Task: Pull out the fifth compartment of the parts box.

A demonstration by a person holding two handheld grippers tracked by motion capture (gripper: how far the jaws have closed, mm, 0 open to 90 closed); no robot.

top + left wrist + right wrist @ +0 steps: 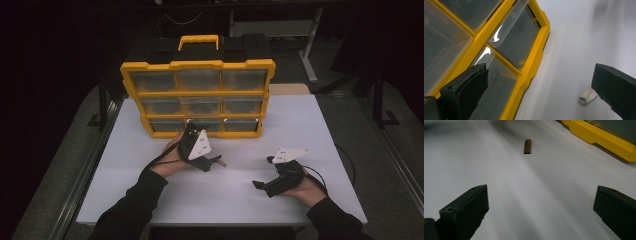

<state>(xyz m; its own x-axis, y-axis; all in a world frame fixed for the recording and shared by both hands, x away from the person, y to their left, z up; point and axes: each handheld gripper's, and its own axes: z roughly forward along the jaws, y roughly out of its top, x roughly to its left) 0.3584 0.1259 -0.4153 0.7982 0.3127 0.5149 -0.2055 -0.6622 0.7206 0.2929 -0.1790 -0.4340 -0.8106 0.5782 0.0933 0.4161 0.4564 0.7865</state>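
table (300,130): white, bare around the grippers
organizer (197,97): yellow, clear drawers, standing at the table's back
left gripper (192,136): jaws wide, empty, at bottom-row drawer (499,82)
right gripper (265,185): jaws wide, empty
metal piece (527,146): flat on the table, beside left gripper
risk: jaw may knock it away

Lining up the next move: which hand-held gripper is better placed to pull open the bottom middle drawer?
Probably left. The left hand-held gripper is open right at the organiser's bottom middle drawer; the right hand-held gripper rests farther back.

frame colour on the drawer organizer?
Yellow frame on the drawer organizer, with clear drawer fronts and a yellow handle; the high view shows it best.
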